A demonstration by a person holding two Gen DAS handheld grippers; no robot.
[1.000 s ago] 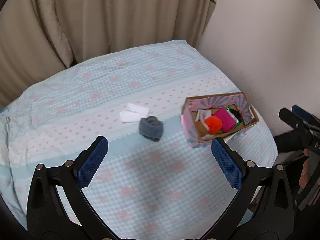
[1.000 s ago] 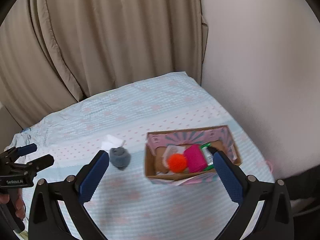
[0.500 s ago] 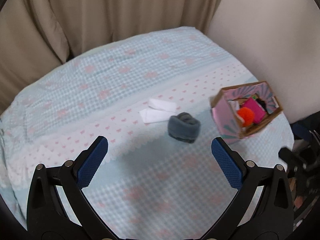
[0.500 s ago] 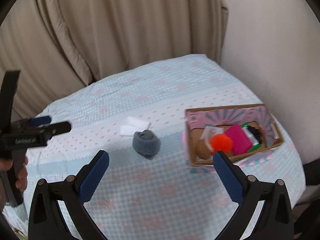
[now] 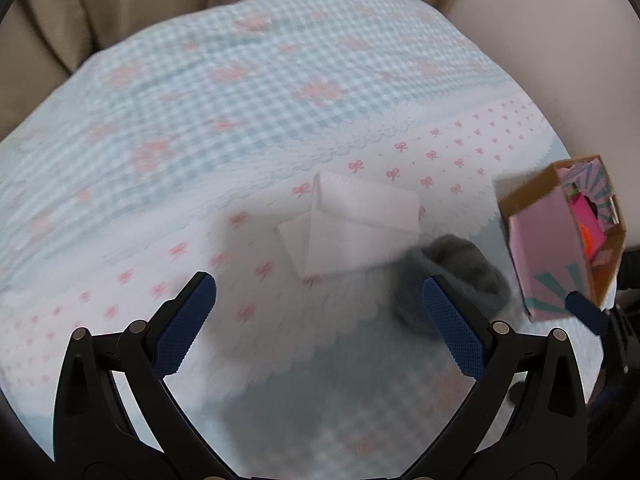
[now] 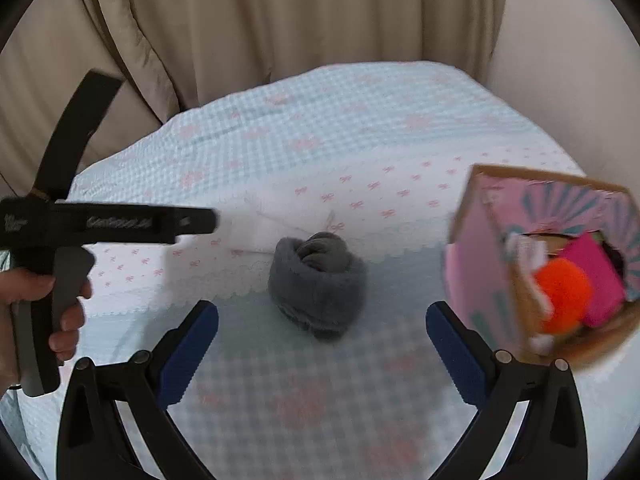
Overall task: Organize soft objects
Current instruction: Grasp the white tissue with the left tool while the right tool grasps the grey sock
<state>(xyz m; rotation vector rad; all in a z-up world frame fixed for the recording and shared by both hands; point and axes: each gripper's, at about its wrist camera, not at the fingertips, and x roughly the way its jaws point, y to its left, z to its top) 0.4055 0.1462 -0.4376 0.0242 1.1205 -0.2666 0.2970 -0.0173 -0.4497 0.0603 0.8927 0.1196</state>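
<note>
From your left wrist view, the left tool stands wide open with nothing between its blue pads. Ahead of it, on the checked bedspread, lie the folded white cloths, one overlapping the other. They look thin, limp and light; a pinch at a single edge would likely lift one layer and let it unfold, so take them where the layers stack, near the overlap. The grey sock roll sits just to their right, partly behind your right pad, blurred. The pink box stands further right, already holding soft things.

From your right wrist view, the right tool is also open and empty, and the sock roll lies almost centred between its pads, just ahead. It looks plump, springy and light; squeeze across the thick outer band, not the loose twisted top, or it may unroll. The box is near on the right, with an orange pompom inside. Your left tool reaches in from the left over the white cloths.
</note>
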